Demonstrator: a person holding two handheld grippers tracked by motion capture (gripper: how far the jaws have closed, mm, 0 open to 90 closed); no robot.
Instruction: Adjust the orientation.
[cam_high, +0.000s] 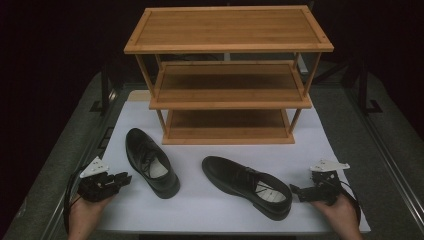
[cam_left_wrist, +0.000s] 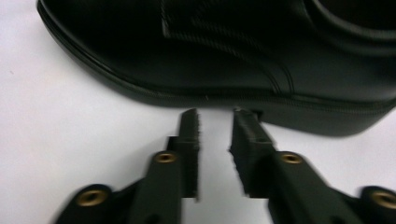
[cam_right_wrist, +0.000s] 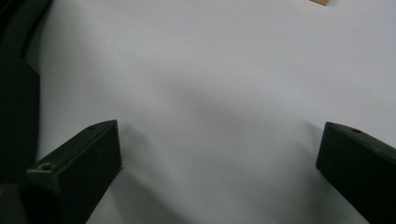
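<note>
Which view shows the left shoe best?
High view: the whole left shoe shows on the white sheet, toe toward the shoe rack. The left gripper view gives only a blurred stretch of its side and sole edge beyond the fingers. Right gripper view adds nothing sure.

Looks like a lab/recording setup imo: dark blacked-out surroundings, grey table (cam_high: 385, 150) w/ white sheet (cam_high: 210, 200), three-tier bamboo shoe rack (cam_high: 227, 45) as prop.

Hand-held gripper (cam_right_wrist: 219, 154) jaws spread wide, white sheet (cam_right_wrist: 210, 70) between, black shoe (cam_right_wrist: 16, 93) at left edge
</note>
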